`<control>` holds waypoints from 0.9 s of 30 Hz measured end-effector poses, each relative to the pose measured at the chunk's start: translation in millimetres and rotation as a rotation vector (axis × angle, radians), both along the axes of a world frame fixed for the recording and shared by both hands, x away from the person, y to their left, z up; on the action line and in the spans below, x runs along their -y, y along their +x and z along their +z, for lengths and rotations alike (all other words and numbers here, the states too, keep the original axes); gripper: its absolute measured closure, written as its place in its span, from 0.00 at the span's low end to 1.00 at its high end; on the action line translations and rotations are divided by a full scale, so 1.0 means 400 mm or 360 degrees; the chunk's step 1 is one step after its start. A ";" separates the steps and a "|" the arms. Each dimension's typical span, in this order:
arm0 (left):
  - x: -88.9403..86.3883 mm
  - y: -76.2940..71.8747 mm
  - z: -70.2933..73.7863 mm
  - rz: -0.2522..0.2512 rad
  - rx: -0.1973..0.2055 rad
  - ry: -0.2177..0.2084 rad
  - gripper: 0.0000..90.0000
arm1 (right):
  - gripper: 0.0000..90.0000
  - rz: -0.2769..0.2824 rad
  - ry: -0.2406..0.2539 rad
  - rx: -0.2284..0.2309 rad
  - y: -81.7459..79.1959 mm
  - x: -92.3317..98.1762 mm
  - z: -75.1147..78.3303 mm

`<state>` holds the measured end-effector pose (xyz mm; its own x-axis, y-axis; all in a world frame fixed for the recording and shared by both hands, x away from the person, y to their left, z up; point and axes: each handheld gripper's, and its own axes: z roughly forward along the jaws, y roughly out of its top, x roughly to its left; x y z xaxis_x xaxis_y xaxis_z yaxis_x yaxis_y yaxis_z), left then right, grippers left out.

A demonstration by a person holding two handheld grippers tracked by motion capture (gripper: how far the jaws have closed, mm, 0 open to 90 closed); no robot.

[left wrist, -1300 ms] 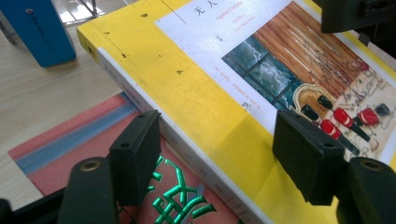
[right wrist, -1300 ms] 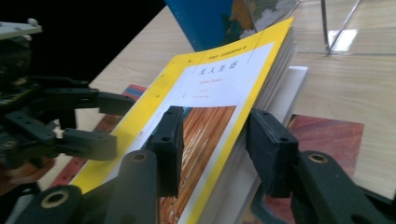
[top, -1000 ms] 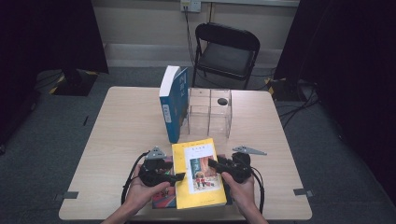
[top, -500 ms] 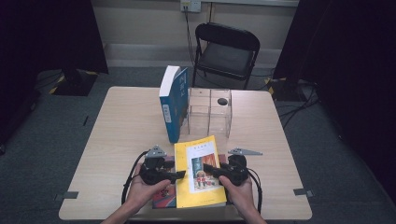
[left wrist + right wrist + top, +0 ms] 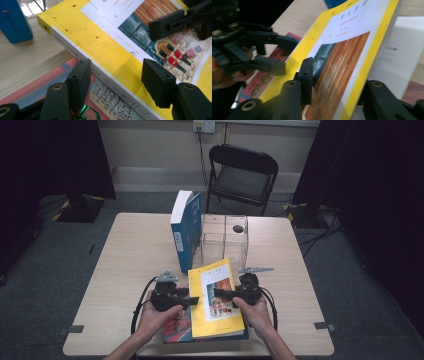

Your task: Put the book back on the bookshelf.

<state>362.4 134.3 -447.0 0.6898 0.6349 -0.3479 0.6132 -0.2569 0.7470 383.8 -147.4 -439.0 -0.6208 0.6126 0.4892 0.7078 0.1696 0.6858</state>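
Both claws closing | yellow book between right claw jaws, tilted

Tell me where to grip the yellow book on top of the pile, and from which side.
Grip the yellow book by its two long edges, one tongs from each side. It lies flat on a pink book, so only the edges are reachable. The left tongs straddle the spine edge; the right tongs already pinch the raised opposite edge, probably the surest hold.
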 end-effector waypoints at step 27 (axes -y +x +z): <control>-0.006 0.012 -0.009 -0.0049 0.0004 -0.0120 0.24 | 0.88 0.0101 0.0093 0.0218 -0.065 -0.006 0.019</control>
